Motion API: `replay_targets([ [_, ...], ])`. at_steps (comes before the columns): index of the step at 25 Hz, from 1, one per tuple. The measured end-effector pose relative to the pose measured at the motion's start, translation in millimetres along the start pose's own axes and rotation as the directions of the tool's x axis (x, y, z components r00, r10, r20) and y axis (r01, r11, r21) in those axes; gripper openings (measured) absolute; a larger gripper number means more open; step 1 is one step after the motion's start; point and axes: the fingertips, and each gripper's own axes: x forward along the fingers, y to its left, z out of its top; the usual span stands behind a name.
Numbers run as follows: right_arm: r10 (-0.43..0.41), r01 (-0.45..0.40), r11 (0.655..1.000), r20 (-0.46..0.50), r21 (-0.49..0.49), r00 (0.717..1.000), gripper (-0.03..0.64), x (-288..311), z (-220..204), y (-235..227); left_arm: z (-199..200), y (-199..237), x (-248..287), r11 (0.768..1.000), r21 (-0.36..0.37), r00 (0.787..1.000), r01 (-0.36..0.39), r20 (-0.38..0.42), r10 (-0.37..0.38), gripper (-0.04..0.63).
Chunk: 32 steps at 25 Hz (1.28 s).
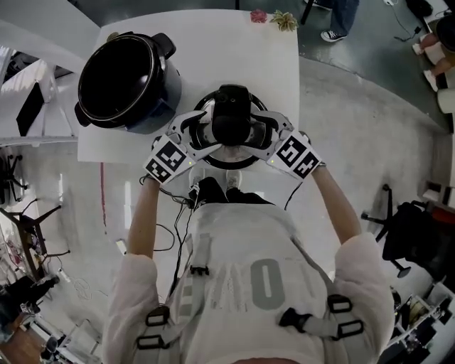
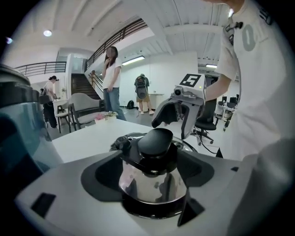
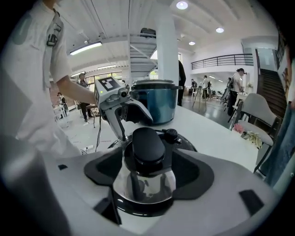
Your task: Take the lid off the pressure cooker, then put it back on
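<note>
1. The pressure cooker pot (image 1: 128,82) sat open near the far-left corner of the white table (image 1: 213,50). Nothing covered it, and the inside looked dark.
2. The lid (image 1: 231,114) was off the pot. It rested flat on the table near the front edge, right in front of the person and just to the right of the pot.
3. The left gripper (image 1: 195,135) came at the lid from the left with its jaws spread wide. The lid's shiny dome and black knob (image 2: 154,140) sat between them, and the pads didn't look to be pressing on it.
4. Same deal with the right gripper (image 1: 270,131) from the other side: jaws wide, straddling the knob, not clamped on.
5. The two grippers faced each other across the lid, both tilted downward.
6. A little bunch of flowers (image 1: 284,20) lay at the table's far edge.
</note>
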Motion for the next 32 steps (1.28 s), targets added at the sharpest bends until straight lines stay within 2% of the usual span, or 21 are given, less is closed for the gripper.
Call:
replay_targets([
  [5,0.003,-0.004,1.0,-0.013,-0.01,1.0,0.291,12,-11,1,-5,-6,15,0.997,-0.028,0.997,0.066,-0.029,-0.066,0.371],
  [8,0.009,-0.008,1.0,-0.007,0.004,1.0,0.291,17,-12,1,-3,-7,21,0.997,-0.02,0.997,0.078,-0.025,-0.079,0.362],
  [14,0.011,-0.011,1.0,-0.014,0.005,1.0,0.273,24,-15,-2,-4,-9,29,0.996,0.012,0.995,0.091,-0.034,-0.091,0.287],
  [19,0.033,-0.033,0.999,-0.017,0.01,0.999,0.273,25,-15,-2,-4,-10,30,0.994,0.006,0.994,0.107,-0.038,-0.107,0.281],
  [25,0.04,-0.04,0.999,-0.032,0.0,0.999,0.265,25,-15,-3,-3,-9,30,0.995,0.005,0.991,0.105,-0.081,-0.104,0.273],
  [29,0.049,-0.049,0.997,-0.002,0.053,0.999,0.265,16,-6,-8,13,-6,27,0.994,0.015,0.992,0.108,-0.07,-0.107,0.273],
  [32,0.022,-0.023,0.999,0.027,0.039,0.999,0.265,2,10,-14,32,-1,20,0.994,0.055,0.993,0.092,-0.076,-0.088,0.273],
])
